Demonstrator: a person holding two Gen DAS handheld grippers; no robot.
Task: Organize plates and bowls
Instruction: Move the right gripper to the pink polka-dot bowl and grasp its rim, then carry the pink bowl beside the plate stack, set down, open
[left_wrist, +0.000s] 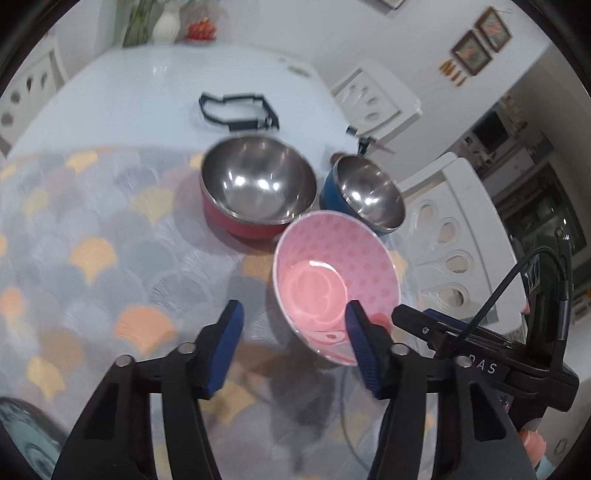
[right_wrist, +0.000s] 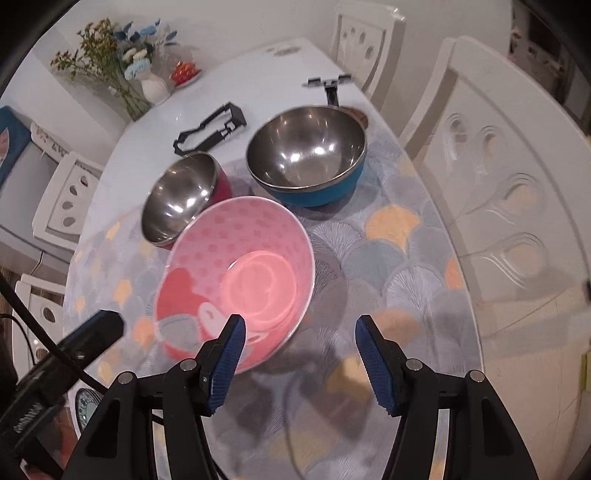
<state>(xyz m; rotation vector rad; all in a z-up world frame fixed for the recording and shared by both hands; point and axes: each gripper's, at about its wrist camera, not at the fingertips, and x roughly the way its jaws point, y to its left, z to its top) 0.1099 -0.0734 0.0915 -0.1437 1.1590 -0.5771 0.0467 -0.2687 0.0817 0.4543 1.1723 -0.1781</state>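
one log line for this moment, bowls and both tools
left tool: open, by pink bowl | right tool: open, by same bowl | red bowl, blue bowl: on mat, untouched

table (right_wrist: 155, 122): glossy white, round-edged, scallop-pattern cloth (right_wrist: 388, 258) over near part | chairs (right_wrist: 498, 177): white, teardrop cut-outs, drawn up around it | wall (left_wrist: 369, 33): white, two framed pictures (left_wrist: 480, 40) | flower vase (right_wrist: 153, 88) at far edge
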